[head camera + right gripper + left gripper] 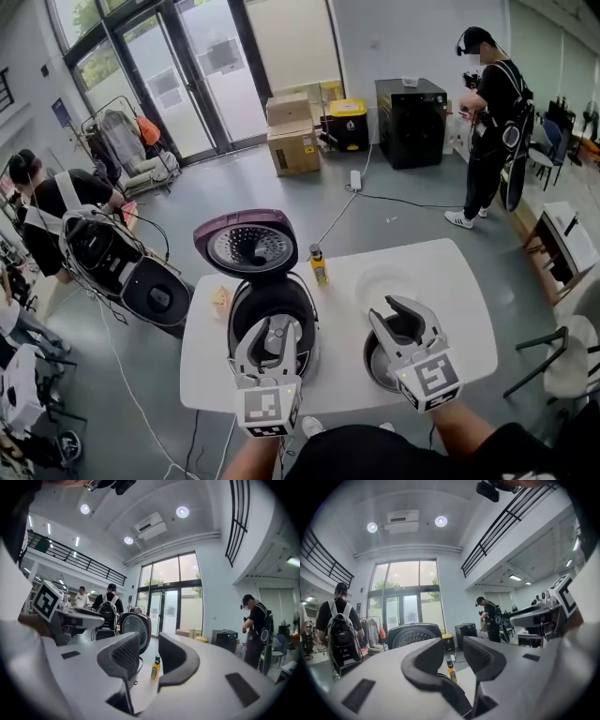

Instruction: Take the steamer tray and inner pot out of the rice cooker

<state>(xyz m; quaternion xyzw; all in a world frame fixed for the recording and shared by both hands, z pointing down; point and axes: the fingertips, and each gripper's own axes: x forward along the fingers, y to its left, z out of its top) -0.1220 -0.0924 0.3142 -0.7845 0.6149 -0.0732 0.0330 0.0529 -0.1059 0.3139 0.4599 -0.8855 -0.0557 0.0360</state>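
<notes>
white round-cornered table (459, 281) on a grey floor (394, 211). rice cooker (298, 305) sits left of centre, its maroon lid (246, 244) flipped up and back. a dark round inner pot (373, 364) is out on the tabletop to the cooker's right, partly hidden by the right gripper. a pale round piece (384, 281) lies beyond it and looks like the steamer tray, but it's faint. small yellow-label bottle (320, 267) stands between lid and tray. small yellowish item (220, 298) near the left edge.

left gripper (272, 336) hangs over the cooker body, jaws a narrow gap apart, nothing in them. right gripper (403, 323) is above the pot, same narrow gap, also empty.

room: glass doors (187, 75) at the back, cardboard boxes (293, 136), yellow-lidded bin (349, 122), black cabinet (411, 122). a power strip (356, 180) and its cable lie on the floor. one person (487, 122) stands at right, another with a backpack (47, 206) at left.
</notes>
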